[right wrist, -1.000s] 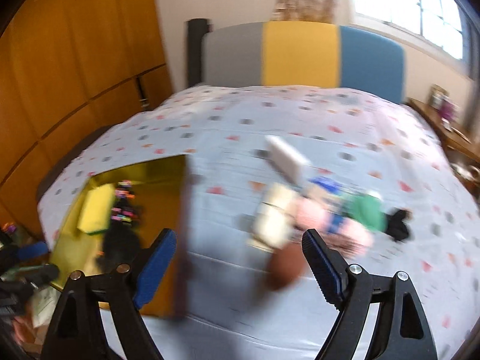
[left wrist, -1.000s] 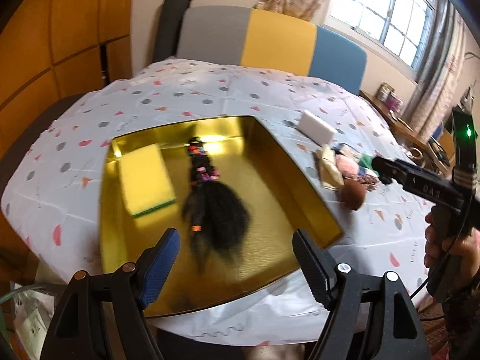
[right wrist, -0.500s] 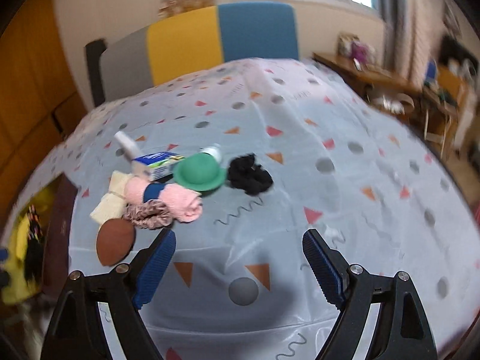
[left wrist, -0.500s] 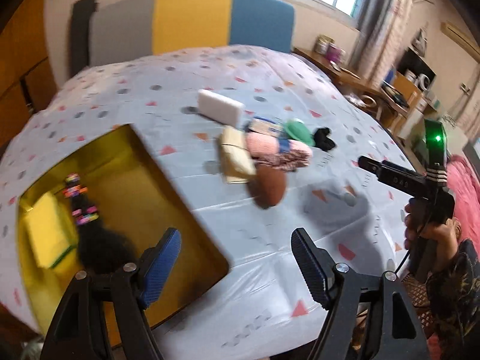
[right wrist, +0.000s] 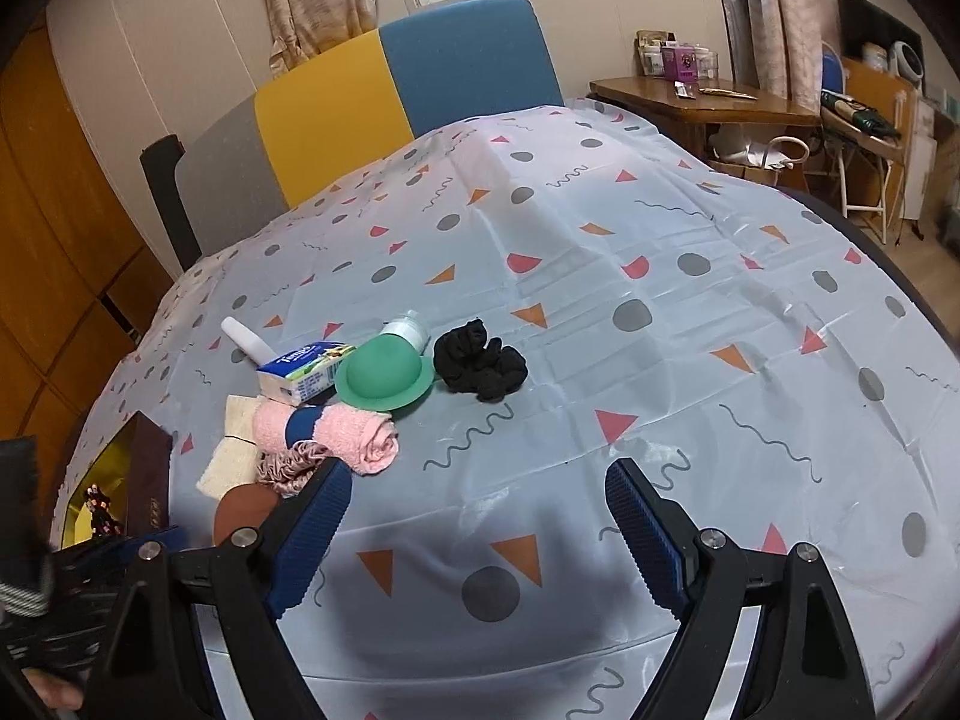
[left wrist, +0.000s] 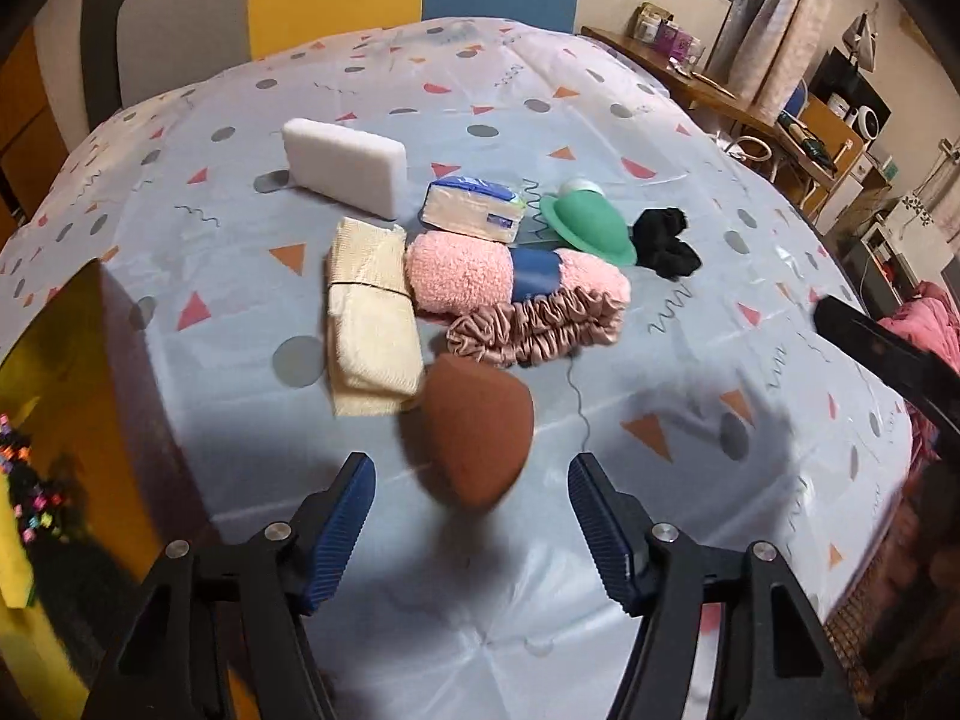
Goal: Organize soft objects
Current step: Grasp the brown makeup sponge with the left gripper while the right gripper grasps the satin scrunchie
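1. Patterned tablecloth [left wrist: 600,138] covers the table; left gripper [left wrist: 471,504] hangs wide open and empty, and right gripper [right wrist: 474,516] likewise grips nothing.
2. Brown sponge [left wrist: 474,429], egg-shaped and matte, lies at 12 o'clock just ahead of the left jaws, touching the cream cloth [left wrist: 369,315].
3. Closing off-centre, I'd guess, squirts it away or snags that cloth.
4. Gold tray [left wrist: 54,372] waits at 9 o'clock.
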